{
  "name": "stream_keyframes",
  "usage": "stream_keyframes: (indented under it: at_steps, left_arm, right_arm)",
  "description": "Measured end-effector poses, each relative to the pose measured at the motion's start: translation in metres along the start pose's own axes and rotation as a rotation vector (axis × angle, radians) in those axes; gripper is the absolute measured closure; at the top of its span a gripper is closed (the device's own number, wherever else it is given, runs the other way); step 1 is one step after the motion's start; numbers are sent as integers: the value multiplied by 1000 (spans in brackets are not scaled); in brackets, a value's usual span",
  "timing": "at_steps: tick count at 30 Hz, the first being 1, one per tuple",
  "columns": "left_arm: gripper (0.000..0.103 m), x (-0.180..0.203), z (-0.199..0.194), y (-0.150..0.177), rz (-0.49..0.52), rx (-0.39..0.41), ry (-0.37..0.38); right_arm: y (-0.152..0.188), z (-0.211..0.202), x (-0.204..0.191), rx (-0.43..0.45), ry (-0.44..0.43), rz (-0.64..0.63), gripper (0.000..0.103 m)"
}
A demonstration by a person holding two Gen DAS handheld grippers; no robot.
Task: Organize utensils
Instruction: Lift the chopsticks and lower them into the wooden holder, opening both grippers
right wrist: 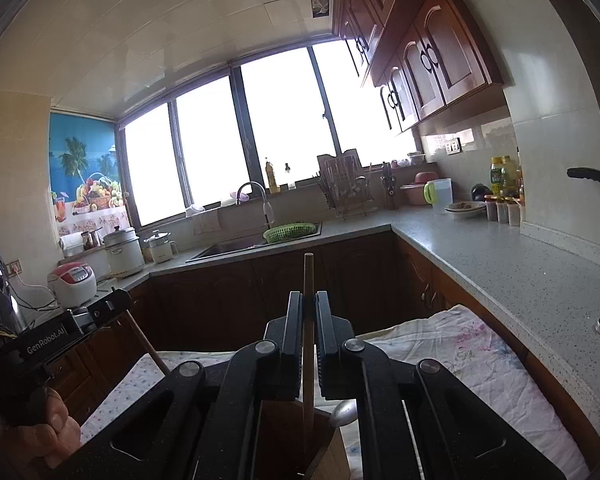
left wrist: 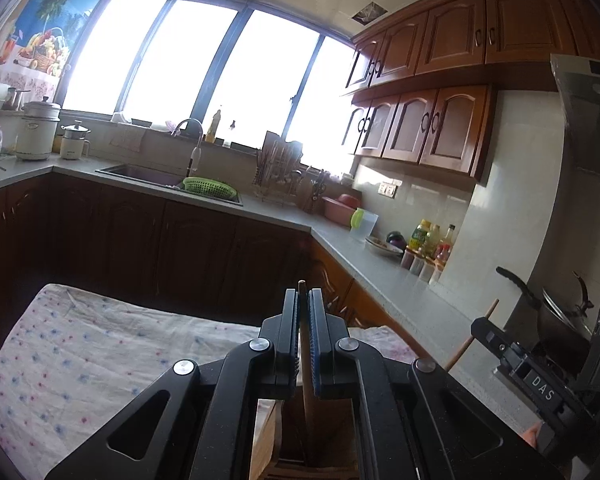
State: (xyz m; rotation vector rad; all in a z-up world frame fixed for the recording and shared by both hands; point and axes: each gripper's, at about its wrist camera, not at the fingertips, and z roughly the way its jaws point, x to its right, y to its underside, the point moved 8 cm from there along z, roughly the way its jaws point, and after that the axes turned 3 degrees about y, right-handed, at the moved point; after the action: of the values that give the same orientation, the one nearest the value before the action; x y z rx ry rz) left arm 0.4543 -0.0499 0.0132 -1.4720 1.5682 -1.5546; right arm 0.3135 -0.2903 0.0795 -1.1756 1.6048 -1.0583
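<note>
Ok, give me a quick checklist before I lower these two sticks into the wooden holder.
1. Left gripper shut on its stick: ok.
2. Right gripper shut on its stick: ok.
3. Both sticks near upright: ok, each rises straight between its fingers.
4. Holder under the sticks: ok, the lower ends reach down into it in both wrist views.
5. Stick tips touching the holder's bottom: cannot tell, hidden by the grippers.
6. Spoon at the holder's right side clear of the right stick: cannot tell, only its rounded end shows.
</note>
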Motion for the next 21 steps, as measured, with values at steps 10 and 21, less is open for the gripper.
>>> stream_keyframes:
  at_steps: [10,21]
  left_arm:
    - [99,10,17,-15,15,-36,-12]
    - [58,-3,-24,-22,11,-23,-5]
  right_arm:
    - [13,6,3,-57,11,-9,97]
    - [13,4,8,-82,-8,27,79]
